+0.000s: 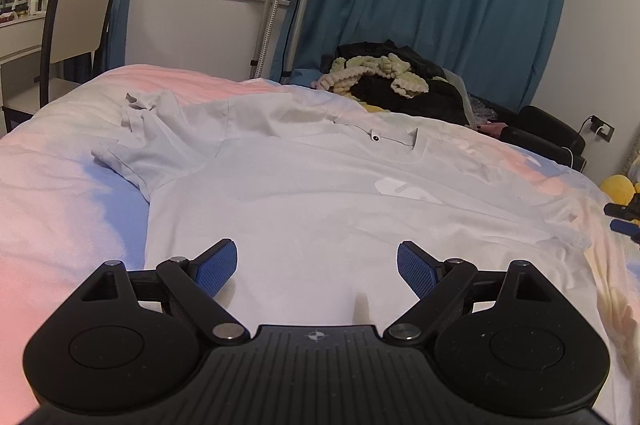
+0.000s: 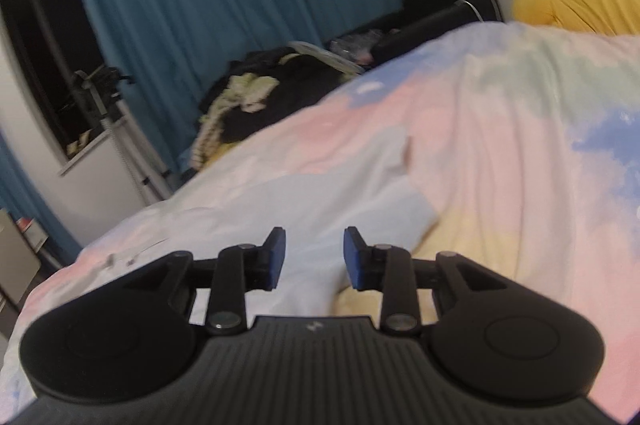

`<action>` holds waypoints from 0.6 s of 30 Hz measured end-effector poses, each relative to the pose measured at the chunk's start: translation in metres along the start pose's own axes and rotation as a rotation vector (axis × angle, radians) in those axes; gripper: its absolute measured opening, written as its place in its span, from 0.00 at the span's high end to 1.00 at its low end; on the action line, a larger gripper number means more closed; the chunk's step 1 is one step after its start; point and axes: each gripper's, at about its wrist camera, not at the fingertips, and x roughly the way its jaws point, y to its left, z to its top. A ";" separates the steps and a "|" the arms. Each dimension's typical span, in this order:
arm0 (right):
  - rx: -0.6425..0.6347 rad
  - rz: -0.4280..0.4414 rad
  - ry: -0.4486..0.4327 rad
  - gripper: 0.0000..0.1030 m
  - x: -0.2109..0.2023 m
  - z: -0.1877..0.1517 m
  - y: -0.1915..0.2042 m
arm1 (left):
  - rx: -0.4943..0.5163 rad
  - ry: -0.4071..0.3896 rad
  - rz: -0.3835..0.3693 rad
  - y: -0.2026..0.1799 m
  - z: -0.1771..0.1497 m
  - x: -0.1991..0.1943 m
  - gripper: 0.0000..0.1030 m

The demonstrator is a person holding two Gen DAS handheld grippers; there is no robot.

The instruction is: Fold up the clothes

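Observation:
A pale grey T-shirt (image 1: 304, 193) lies spread flat on the bed, collar at the far side, its left sleeve crumpled at the far left. My left gripper (image 1: 316, 265) is open and empty, hovering over the shirt's near hem. My right gripper (image 2: 314, 257) is open and empty above the shirt's right sleeve (image 2: 340, 193), which lies on the quilt. The right gripper's blue fingertips also show at the right edge of the left wrist view (image 1: 624, 219).
The bed carries a pastel pink, blue and yellow quilt (image 2: 520, 153). A pile of dark clothes with a pale knit scarf (image 1: 384, 73) lies beyond the far edge. A chair (image 1: 76, 25) stands at the left. A yellow plush (image 2: 572, 1) lies near the pillow.

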 end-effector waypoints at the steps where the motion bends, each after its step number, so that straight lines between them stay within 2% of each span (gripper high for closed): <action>1: -0.030 0.028 0.001 0.67 -0.010 -0.003 0.013 | 0.003 -0.005 -0.004 0.000 0.001 -0.004 0.13; 10: -0.268 0.211 0.016 0.67 -0.100 -0.060 0.107 | 0.038 -0.050 -0.032 -0.005 0.000 -0.035 0.13; 14: -0.287 0.213 -0.006 0.67 -0.117 -0.089 0.125 | 0.047 -0.057 -0.035 -0.006 0.000 -0.037 0.13; 18: -0.344 0.215 0.032 0.66 -0.109 -0.113 0.134 | 0.031 -0.055 -0.043 -0.005 0.000 -0.038 0.13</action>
